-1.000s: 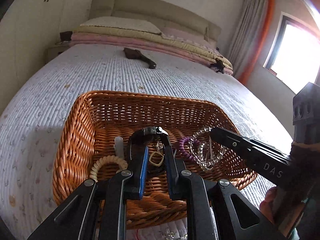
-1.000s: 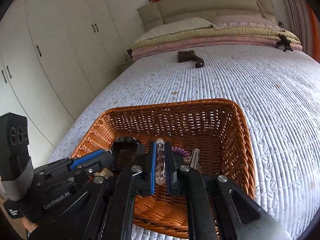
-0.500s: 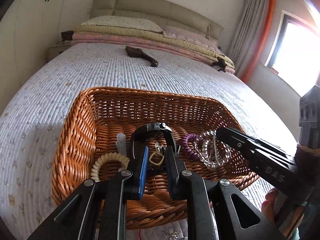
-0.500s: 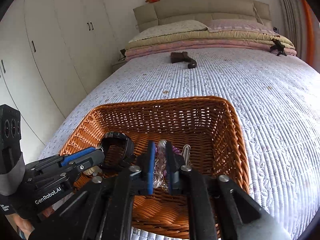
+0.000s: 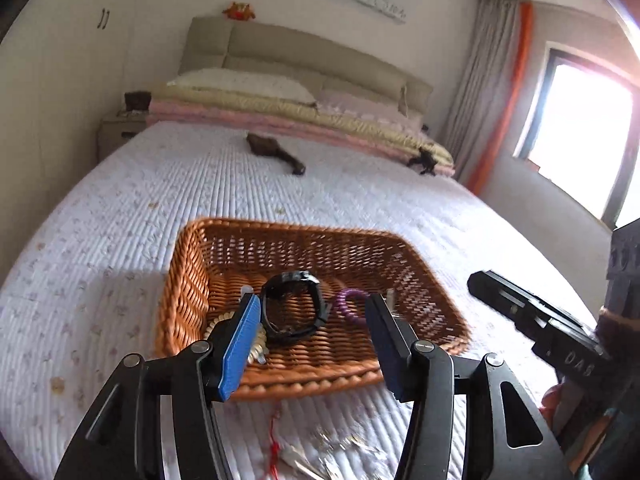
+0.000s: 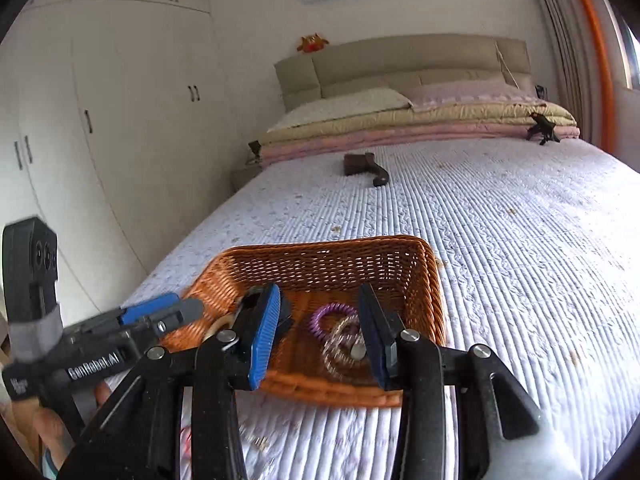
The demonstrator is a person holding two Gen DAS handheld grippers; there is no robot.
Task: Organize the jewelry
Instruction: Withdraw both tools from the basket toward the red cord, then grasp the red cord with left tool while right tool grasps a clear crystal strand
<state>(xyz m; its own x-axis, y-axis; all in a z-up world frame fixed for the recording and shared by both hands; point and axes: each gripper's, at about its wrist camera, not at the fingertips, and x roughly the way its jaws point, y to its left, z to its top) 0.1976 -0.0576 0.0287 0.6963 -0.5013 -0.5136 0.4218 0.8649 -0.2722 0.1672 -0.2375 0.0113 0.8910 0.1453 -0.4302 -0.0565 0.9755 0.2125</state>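
Note:
An orange wicker basket (image 5: 288, 226) sits on the quilted bed. In it lie a black watch (image 5: 290, 308), a purple coil bracelet (image 5: 348, 308) and a cream coil band (image 5: 256, 340). My left gripper (image 5: 312, 308) hovers above the basket's near rim, its jaws opening, nothing between the pads. The right gripper (image 5: 520, 312) shows at the right. In the right wrist view my right gripper (image 6: 320, 296) hangs over the basket (image 6: 320, 244), jaws opening and empty. Beyond it lie the purple coil (image 6: 332, 320) and a clear bead bracelet (image 6: 344, 348). The left gripper (image 6: 160, 316) is at the left.
Loose pieces lie on the quilt before the basket: a red cord (image 5: 276, 432) and silvery bits (image 5: 340, 452). A brown object (image 5: 276, 152) lies further up the bed, folded quilts and pillows (image 5: 280, 116) beyond. Wardrobe doors (image 6: 100, 120) stand left, a window (image 5: 580, 140) right.
Both grippers have opened and pulled back and up from the basket. The left let go of the black watch, the right let go of the clear bead bracelet; both now lie inside.

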